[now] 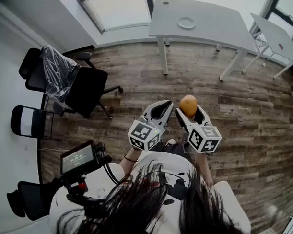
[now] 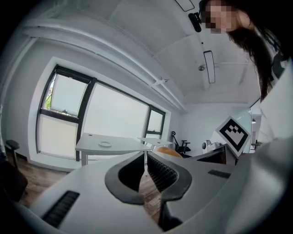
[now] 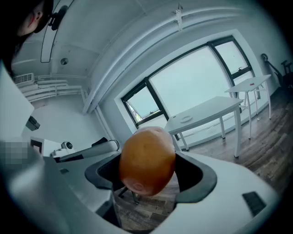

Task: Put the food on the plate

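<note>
Head view is filled along its lower edge by the person's dark hair (image 1: 148, 205), so the hands behind the marker cubes cannot be seen, and a second white bench (image 1: 276, 39) is cut off at the two o'clock corner. What kind of food it is cannot be settled: only a smooth, rounded, orange-brown lump with a small dimple at one end is shown. Its lower half is hidden between the jaws in the head view.

The food (image 1: 188, 105) is gripped by the right claw (image 1: 187, 110), whose jaws are spread wide and pressed against its two sides. It is held in the air above the floor (image 1: 242, 117). In the right gripper view the food (image 3: 147, 157) bulges up out of the right claw (image 3: 149, 176) and covers most of the dark hollow between the pads.

The left claw (image 1: 163, 106) is held just beside it, at nine o'clock, with its jaws brought together on nothing. In the left gripper view the ribbed black pads of the left claw (image 2: 145, 157) are seen meeting at their tips, with a sliver of floor showing behind them.

The plate (image 1: 186, 23), a small white round dish, is set on a white bench (image 1: 207, 30) at twelve o'clock, well apart from both claws. The same plate (image 3: 185, 119) is seen on the bench top in the right gripper view.

The floor is made of grey-brown wood-grain planks. A black office chair (image 1: 85, 90) draped with clear plastic stands at ten o'clock.
</note>
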`<state>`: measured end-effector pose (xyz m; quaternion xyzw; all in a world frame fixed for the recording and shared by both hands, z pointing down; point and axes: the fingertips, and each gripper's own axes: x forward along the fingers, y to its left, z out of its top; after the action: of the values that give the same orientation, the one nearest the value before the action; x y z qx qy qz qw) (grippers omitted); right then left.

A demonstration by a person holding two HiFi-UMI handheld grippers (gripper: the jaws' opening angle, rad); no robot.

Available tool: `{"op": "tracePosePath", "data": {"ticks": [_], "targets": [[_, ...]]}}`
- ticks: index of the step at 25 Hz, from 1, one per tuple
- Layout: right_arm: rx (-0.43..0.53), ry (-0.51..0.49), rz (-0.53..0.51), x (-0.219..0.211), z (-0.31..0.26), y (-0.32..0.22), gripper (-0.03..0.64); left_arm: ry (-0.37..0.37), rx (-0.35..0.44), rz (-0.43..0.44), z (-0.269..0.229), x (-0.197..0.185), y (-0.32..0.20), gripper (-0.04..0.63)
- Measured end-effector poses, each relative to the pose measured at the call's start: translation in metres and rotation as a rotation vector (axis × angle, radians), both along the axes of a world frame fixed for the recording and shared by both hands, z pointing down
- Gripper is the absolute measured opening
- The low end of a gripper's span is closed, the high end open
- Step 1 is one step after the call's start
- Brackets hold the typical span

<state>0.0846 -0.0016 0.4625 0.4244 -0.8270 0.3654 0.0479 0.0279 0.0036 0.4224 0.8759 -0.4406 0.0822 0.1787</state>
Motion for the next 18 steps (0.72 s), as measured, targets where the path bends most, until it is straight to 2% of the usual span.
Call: {"op": "tracePosePath", "data": {"ticks": [10, 18], "targets": [[0.03, 0.004, 0.043, 0.015, -0.005, -0.004, 0.362, -0.022, 0.013, 0.05, 0.0, 0.017, -0.003, 0.006], [0.037, -0.003, 0.049, 0.018, -0.01, -0.008, 0.362, -0.019, 0.017, 0.045, -0.002, 0.016, -0.009, 0.006]]}}
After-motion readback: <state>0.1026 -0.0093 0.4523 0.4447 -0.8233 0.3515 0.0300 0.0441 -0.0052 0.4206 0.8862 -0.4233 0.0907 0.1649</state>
